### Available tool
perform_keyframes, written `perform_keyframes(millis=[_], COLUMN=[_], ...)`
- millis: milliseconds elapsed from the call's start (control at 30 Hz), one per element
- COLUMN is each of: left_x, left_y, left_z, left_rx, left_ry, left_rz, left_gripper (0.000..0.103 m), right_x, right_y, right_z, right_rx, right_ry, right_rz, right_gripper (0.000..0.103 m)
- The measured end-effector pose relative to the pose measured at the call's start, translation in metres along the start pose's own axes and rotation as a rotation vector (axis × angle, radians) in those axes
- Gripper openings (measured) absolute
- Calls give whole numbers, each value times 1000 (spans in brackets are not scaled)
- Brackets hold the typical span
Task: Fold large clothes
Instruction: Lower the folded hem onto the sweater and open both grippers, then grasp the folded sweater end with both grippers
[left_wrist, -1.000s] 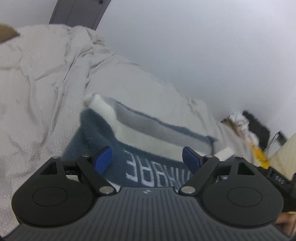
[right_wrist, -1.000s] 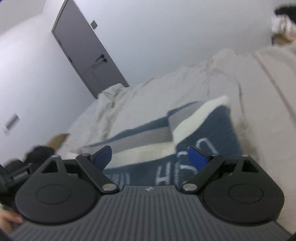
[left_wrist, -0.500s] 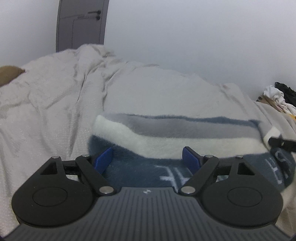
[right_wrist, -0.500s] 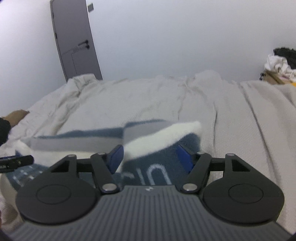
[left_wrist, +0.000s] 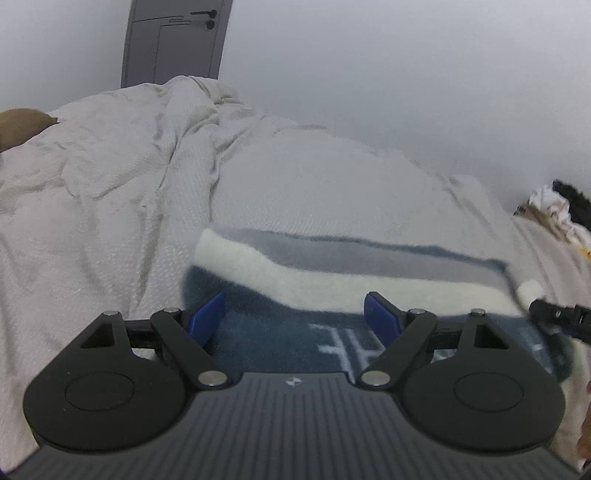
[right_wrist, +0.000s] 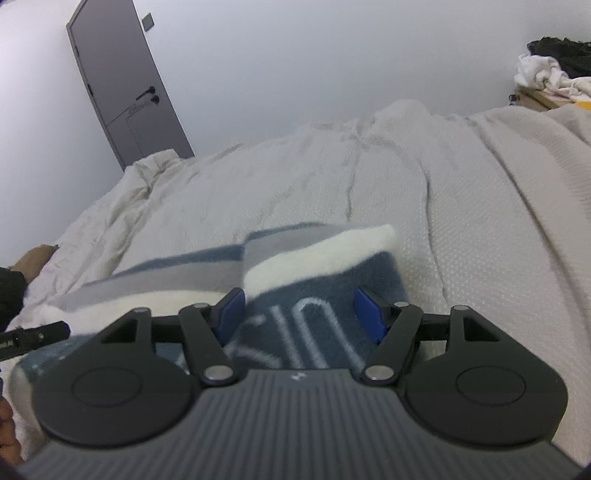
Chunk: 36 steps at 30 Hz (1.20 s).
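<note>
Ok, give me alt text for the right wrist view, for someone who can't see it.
The right gripper, jaws opening, straddles the end of a folded navy, white and grey fleece garment with white lettering, lying on a rumpled cream bedspread. A grey door stands behind on the left.

Sweater (left_wrist: 332, 273): thick fleecy knit cloth, fuzzy and matt, in navy, white and grey bands with flat white lettering. Bedspread (left_wrist: 110, 206): cream woven cloth with a fine dotted waffle texture, matt and creased. Left gripper (left_wrist: 295, 314) and right gripper (right_wrist: 299, 310): matt black plastic arms, ribbed grey plastic body, bright metal pivot pins and smooth blue pads (left_wrist: 207, 315); door (right_wrist: 122, 85) was smooth, matt grey.
</note>
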<state>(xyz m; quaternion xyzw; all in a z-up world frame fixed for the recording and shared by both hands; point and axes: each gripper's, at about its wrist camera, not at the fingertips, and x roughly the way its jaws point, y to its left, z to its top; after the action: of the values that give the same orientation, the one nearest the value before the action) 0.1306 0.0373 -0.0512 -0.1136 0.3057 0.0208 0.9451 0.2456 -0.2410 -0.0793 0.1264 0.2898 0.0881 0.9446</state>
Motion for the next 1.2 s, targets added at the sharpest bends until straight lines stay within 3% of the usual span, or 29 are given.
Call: perform_keyframes(millis=[333, 633, 733, 767, 833, 1033, 1200], left_x=[-78, -94, -87, -84, -79, -69, -54], left_y=[-16, -17, -13, -12, -10, -4, 6], left_z=[-23, -40, -43, -44, -43, -47, -56], left_rx=[-26, -108, -140, -154, -181, -279, -393], left_ry=[-2, 37, 67, 79, 99, 167, 251], left_rz=[-90, -114, -113, -111, -119, -171, -235], left_gripper=[87, 88, 88, 88, 88, 91, 93], right_x=[-72, -97, -91, -88, -80, -47, -19], right_y=[34, 48, 42, 40, 33, 17, 4], right_z=[-26, -43, -52, -56, -60, -81, -92], right_rx=[-23, 21, 114, 155, 248, 518, 660], right_ry=[3, 46, 97, 114, 155, 321, 354], right_rz=[80, 133, 167, 184, 235, 374, 330], right_gripper=[70, 70, 70, 81, 92, 91, 92])
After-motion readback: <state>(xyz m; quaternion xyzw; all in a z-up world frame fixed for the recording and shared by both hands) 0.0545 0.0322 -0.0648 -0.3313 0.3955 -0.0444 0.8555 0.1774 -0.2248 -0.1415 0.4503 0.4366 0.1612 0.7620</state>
